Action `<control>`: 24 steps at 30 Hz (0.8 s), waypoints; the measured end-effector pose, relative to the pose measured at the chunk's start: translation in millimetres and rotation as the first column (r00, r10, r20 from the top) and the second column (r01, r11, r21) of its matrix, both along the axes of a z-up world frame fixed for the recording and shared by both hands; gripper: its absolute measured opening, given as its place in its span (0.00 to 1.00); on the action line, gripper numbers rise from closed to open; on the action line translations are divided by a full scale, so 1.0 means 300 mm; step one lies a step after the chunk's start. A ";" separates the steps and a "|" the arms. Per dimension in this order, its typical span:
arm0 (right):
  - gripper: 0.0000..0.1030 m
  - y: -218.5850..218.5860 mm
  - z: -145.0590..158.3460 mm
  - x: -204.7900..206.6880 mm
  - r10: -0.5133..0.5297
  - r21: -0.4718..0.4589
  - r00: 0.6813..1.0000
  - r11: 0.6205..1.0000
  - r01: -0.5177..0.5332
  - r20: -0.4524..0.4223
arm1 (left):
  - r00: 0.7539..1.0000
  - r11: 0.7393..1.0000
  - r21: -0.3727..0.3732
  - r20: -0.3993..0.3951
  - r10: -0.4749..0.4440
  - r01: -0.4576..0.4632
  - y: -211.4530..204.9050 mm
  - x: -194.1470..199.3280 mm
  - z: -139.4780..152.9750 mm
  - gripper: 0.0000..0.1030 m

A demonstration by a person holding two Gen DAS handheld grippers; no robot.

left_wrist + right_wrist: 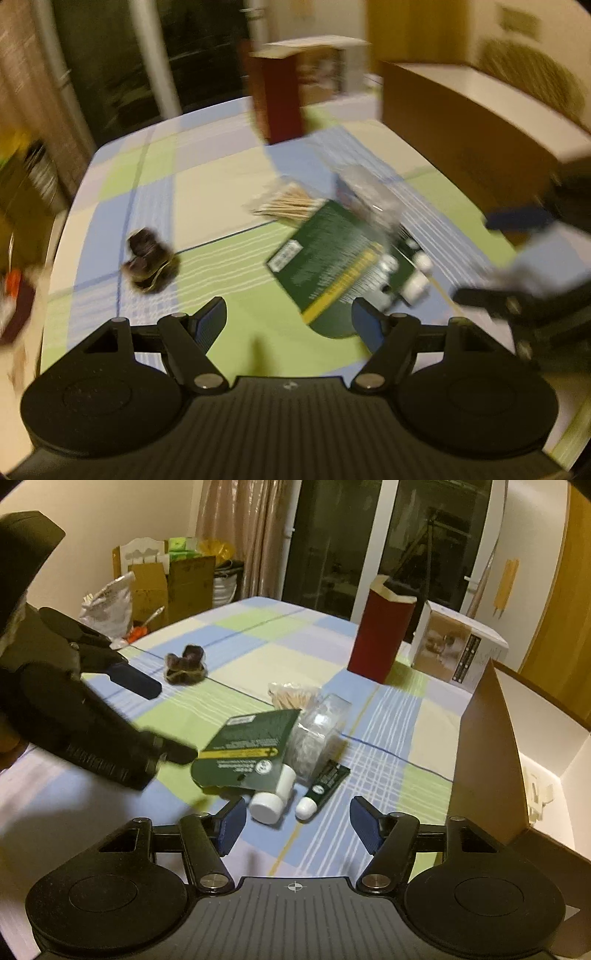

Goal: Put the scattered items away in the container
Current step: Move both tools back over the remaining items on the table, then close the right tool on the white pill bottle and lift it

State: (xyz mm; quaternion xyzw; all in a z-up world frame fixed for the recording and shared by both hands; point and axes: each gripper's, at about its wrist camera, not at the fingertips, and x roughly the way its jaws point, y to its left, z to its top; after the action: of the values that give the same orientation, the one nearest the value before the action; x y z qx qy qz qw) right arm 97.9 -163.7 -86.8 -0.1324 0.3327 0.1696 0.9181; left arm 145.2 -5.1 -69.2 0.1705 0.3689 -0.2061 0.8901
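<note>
My right tongs (295,821) stand apart over the white cap (265,806) and tube (320,788); my left tongs (288,319) are apart too, empty. Both crowd the green card (247,751) mid-tabletop — they could collide, or scatter things away from the box (532,746) at the right edge.

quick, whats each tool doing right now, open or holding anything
Left tool: open, nothing between its fingers.
Right tool: open, holding nothing; the white-capped green tube lies ahead of it, not gripped.
</note>
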 end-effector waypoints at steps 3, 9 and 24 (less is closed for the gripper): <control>0.67 -0.018 -0.009 -0.001 -0.013 -0.001 1.000 1.000 0.013 -0.009 | 0.994 0.992 0.063 0.015 -0.109 0.108 -0.064 -0.021 -0.030 0.69; 0.67 -0.040 -0.020 -0.001 -0.028 0.002 0.999 1.000 0.028 -0.020 | 0.972 0.960 0.170 0.038 -0.230 0.221 -0.168 -0.017 -0.095 0.66; 0.67 -0.004 -0.018 0.017 0.090 0.004 0.996 0.996 -0.090 -0.015 | 0.983 0.955 0.253 0.056 -0.177 0.157 -0.106 -0.003 -0.076 0.12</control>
State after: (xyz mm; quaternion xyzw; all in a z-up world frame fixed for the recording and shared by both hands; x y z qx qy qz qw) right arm 103.1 -164.8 -92.1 -0.1447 0.3331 0.2123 0.9072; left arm 144.4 -37.0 -92.1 0.3184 0.3411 -0.2262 0.8550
